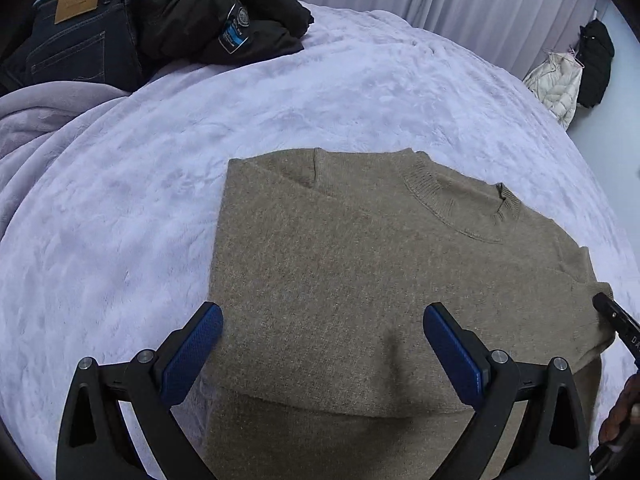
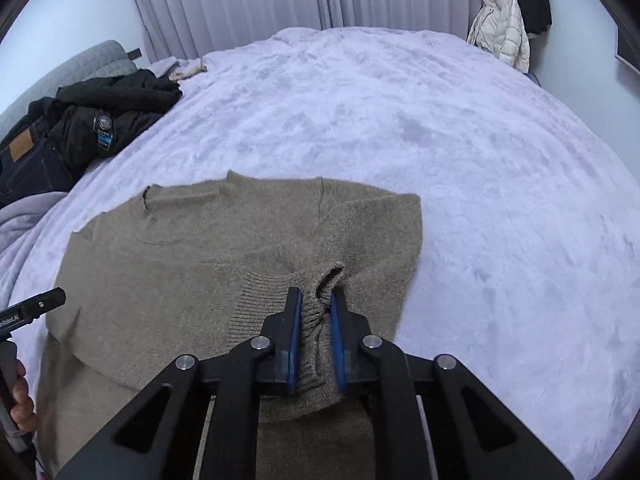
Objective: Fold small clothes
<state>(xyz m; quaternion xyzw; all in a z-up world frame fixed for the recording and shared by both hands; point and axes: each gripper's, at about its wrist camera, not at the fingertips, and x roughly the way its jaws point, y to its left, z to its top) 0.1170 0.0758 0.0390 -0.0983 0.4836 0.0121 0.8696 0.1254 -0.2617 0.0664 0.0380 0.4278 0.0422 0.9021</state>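
Note:
A beige knit sweater (image 1: 360,260) lies flat on the lavender bed cover, collar away from me, its left sleeve folded in over the chest. My left gripper (image 1: 322,314) is open and empty, its blue pads spread just above the sweater's lower body. In the right wrist view the same sweater (image 2: 168,264) shows, and my right gripper (image 2: 316,300) is shut on the ribbed cuff of the sweater's sleeve (image 2: 320,280), holding it over the chest. The right gripper's tip also shows at the right edge of the left wrist view (image 1: 616,316).
A pile of dark jeans (image 1: 80,40) and a black jacket (image 1: 212,12) lies at the bed's far left. The fluffy lavender bed cover (image 2: 440,120) stretches beyond the sweater. A white puffer jacket (image 2: 504,28) hangs by the curtains.

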